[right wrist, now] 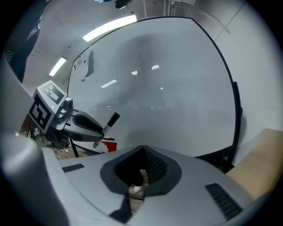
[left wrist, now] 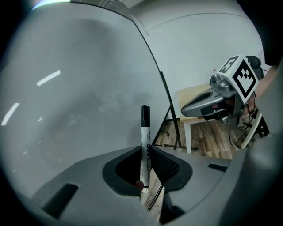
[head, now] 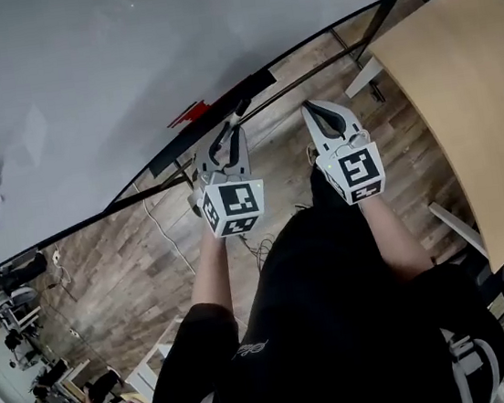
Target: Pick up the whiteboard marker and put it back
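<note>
Large white whiteboard with black frame (head: 124,65) fills the upper left of the head view and stands just ahead of both grippers. Wood-plank floor (head: 124,277) lies below it. Light wooden table top (head: 466,76) sits to the right, well apart from the board's lower edge. Person in black clothing (head: 342,322) stands at centre, forearms extended.

Left gripper (head: 225,135): jaws pinched on the white-barrelled whiteboard marker with black cap (left wrist: 145,132). The marker stands upright between the pads, its capped end projecting well beyond the jaw tips towards the board, its lower end down inside the jaw opening. No contact between marker and board is seen.

Right gripper (head: 323,113): jaws pressed together at the tips, nothing between them. It is level with the left gripper and just beside it, apart from the marker.

Small red object (head: 188,114) lies at the board's lower edge, beyond the left gripper; its identity cannot be told
</note>
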Demonstrator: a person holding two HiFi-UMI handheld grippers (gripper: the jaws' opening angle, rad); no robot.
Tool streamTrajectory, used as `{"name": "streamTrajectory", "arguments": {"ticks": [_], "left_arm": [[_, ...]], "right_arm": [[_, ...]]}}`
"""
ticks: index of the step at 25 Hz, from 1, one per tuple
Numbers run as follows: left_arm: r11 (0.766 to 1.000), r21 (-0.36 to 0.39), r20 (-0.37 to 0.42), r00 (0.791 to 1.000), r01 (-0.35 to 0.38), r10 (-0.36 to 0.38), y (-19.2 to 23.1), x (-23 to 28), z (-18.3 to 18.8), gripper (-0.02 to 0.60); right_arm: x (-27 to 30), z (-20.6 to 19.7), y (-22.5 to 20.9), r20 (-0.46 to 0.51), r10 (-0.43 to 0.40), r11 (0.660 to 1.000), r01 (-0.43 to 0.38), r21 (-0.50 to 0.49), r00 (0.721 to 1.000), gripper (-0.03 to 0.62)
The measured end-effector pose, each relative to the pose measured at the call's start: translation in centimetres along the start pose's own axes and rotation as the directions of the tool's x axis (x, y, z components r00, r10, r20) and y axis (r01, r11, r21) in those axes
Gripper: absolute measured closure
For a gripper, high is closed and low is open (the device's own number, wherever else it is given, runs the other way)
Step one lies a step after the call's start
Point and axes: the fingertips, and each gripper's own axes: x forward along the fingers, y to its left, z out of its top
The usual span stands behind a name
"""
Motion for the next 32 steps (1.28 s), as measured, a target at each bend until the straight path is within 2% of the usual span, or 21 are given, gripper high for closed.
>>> {"name": "streamTrajectory", "arguments": {"ticks": [3,9,13,16,23,27,32], "left_arm": [[0.996,0.065,-0.092,0.994,0.06,-0.054,-0.2,2.6,-1.0,0.518],[0.982,0.142,-0.255,0.963,0.124,-0.084,-0.6,6.3,-3.7,0.518],[0.963,0.242,-0.319,0.947,0.122,-0.04,-0.6,9.0,-5.0,0.518],[0.949,0.287,-0.348,0.937,0.128,-0.021,-0.6,10.9,-5.8,0.518],[0.928,0.297,-0.434,0.897,0.226,-0.079,-2.0,13.6,-7.7,0.518],[0.914,0.332,-0.458,0.887,0.234,-0.061,-2.0,14.4,-8.5,0.518],[0.915,0.308,-0.467,0.879,0.26,-0.093,-2.3,14.9,-9.1,0.518]], "right_arm": [[0.7,-1.3,-1.2,-0.022,-0.007,0.999,0.008,0.04,1.0,0.592],[1.7,-3.1,-3.1,-0.047,0.014,0.999,-0.012,0.045,0.999,0.592],[2.4,-3.8,-4.1,-0.065,0.027,0.998,-0.024,0.055,0.997,0.592],[3.1,-4.0,-4.8,-0.071,0.046,0.998,-0.043,0.037,0.996,0.592],[4.8,-3.7,-6.1,-0.074,0.07,0.997,-0.068,0.034,0.995,0.592],[5.4,-4.2,-6.0,-0.088,0.079,0.996,-0.076,0.041,0.993,0.592],[6.0,-4.0,-6.0,-0.09,0.081,0.996,-0.078,0.044,0.993,0.592]]}}
